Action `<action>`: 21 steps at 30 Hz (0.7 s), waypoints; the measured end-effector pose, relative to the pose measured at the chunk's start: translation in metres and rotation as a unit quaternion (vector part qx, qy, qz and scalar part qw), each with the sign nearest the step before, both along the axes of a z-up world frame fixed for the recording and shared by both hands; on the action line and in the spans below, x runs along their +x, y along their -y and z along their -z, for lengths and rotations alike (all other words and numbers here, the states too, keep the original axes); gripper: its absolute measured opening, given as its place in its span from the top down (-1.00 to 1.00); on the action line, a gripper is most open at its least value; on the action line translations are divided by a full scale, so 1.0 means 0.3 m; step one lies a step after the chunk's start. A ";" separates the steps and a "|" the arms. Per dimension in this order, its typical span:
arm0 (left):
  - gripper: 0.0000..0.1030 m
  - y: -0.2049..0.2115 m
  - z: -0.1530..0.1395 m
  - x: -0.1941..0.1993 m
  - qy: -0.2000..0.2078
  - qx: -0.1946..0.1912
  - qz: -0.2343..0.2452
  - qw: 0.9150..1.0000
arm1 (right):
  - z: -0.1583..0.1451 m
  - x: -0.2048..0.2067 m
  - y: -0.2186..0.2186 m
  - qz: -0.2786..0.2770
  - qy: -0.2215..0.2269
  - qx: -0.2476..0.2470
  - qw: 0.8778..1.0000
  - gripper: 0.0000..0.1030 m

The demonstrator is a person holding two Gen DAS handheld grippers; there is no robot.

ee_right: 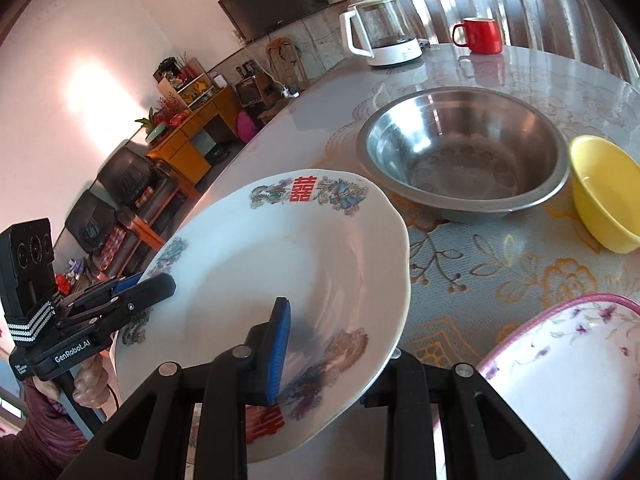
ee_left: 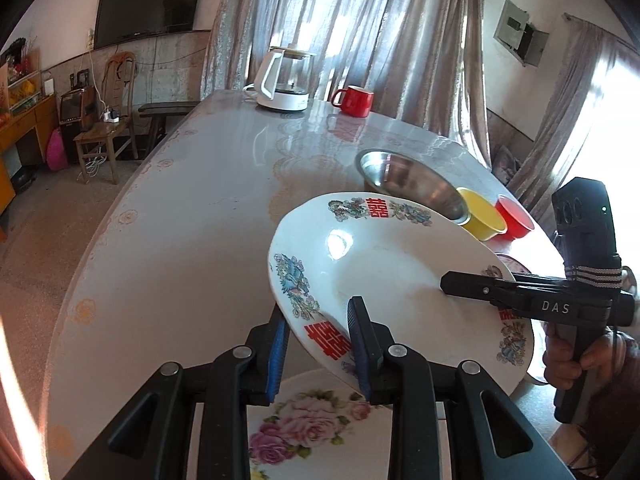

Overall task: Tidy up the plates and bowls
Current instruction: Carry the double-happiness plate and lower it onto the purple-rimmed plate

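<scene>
You carry the white plate [ee_left: 384, 276] tilted, with the left tongs [ee_left: 320, 344] clenched on its near rim and the right tongs [ee_right: 332, 344] clenched on the opposite edge. Pull unevenly and it slips onto the floral plate [ee_left: 296, 428] below. Farther off on the desk [ee_left: 192, 208], the steel bowl [ee_right: 464, 152] and yellow bowl [ee_right: 604, 192] could be clipped.
</scene>
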State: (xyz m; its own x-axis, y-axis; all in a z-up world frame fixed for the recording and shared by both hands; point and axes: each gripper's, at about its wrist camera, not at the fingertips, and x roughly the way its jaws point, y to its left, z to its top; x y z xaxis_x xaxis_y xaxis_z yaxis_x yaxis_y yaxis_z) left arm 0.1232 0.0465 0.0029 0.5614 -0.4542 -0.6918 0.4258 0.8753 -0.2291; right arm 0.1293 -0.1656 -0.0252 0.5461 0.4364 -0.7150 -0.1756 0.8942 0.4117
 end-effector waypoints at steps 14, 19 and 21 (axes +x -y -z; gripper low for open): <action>0.37 0.201 -0.080 -0.194 0.017 -0.045 0.072 0.996 | -0.086 -0.257 0.197 0.054 0.033 0.000 0.998 0.51; 0.35 0.313 -0.069 -0.229 0.001 -0.048 0.109 0.993 | -0.084 -0.363 0.305 0.089 0.029 -0.009 0.996 0.51; 0.35 0.359 -0.054 -0.237 -0.011 -0.047 0.120 0.992 | -0.073 -0.388 0.345 0.106 0.021 -0.010 0.994 0.50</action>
State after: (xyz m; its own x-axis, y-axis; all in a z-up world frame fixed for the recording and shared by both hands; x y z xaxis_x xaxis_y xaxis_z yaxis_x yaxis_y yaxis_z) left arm 0.0521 -0.0613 0.0191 0.4155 -0.6356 -0.6507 0.6127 0.7243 -0.3162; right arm 0.0129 -0.2693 -0.0033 0.6538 0.2943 -0.6971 0.0000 0.9213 0.3889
